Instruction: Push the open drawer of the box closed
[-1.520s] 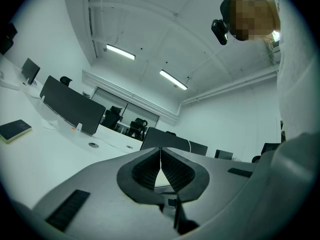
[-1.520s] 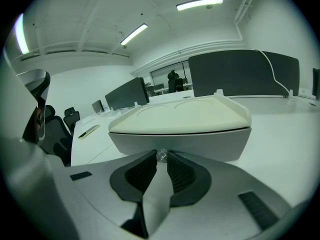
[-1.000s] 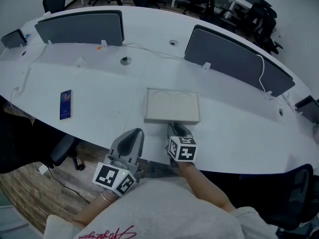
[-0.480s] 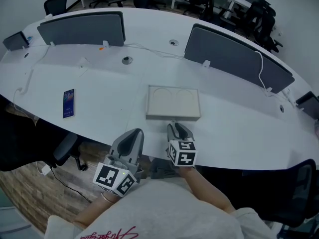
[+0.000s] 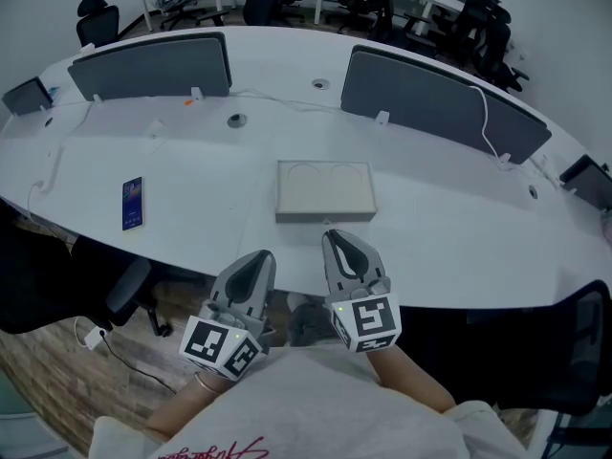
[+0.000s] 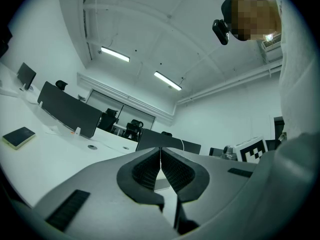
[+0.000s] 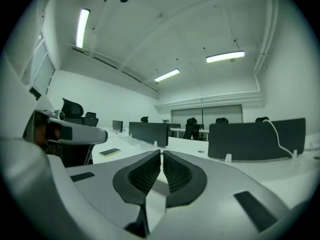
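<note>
You are working with one box (image 5: pixel 325 188), one phone (image 5: pixel 132 204), two grey divider screens (image 5: pixel 153 65) and two sets of tongs. The box is lying flat on the white table (image 5: pixel 430 220), near the middle of its near half, and its drawer (image 5: pixel 325 215), on the side facing you, is looking flush with the box. You are holding the right tongs (image 5: pixel 334 236) about level, pointing at the box front, tips over the near table edge and apart from the box. Their jaws have just been closing and are now sitting nearly together with nothing between them. You are holding the left tongs (image 5: pixel 260 255) lower and to the left, off the table edge above the floor (image 5: pixel 57 371), also level and pointing forward, jaws pressed together and empty. Only bare table is lying between the right tongs and the box. The phone is resting well to the left, the screens are standing behind with a cable (image 5: pixel 486 113) running over the right one, and office chairs (image 5: pixel 98 12) are standing beyond.
</note>
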A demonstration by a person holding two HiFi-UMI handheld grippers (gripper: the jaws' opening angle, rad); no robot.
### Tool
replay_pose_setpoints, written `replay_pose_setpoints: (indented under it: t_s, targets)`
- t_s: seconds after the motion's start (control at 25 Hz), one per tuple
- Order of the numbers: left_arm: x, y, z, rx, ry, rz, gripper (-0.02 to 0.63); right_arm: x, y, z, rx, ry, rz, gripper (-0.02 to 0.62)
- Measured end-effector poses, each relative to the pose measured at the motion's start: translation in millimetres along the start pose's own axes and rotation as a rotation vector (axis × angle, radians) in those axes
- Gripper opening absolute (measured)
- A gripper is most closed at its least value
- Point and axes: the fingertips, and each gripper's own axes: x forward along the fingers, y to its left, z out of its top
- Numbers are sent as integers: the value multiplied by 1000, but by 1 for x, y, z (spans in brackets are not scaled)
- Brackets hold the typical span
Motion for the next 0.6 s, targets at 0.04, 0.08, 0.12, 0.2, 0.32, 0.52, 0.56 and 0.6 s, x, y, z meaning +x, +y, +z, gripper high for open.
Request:
replay_pose_setpoints:
  t_s: [0.04, 0.08, 0.12, 0.2, 0.32, 0.52, 0.56, 0.6]
  targets:
    - [-2, -2, 0, 2, 0, -3, 18, -7, 3, 10, -16, -25, 5, 29]
    - [-4, -5, 0, 4, 0, -6, 18, -14, 6, 19, -19, -48, 7, 26]
    - [-6, -7, -1, 5, 2, -10, 18, -20, 8, 27, -17, -69, 8, 25]
    - [-9, -11, -3, 9, 7, -18, 18, -31, 13, 41, -29, -107, 10, 20]
    - [-14, -18, -4, 17, 10, -27, 18, -46, 18, 55, -47, -151, 12, 20]
    - [-18, -31, -6, 35, 12, -50, 18, -62, 20, 58, -41, -171, -2, 20]
    - [-18, -34, -7, 35, 12, -56, 18, -65, 19, 57, -40, -168, -6, 20]
    - [-18, -36, -8, 34, 14, -62, 18, -67, 18, 55, -40, -165, -11, 20]
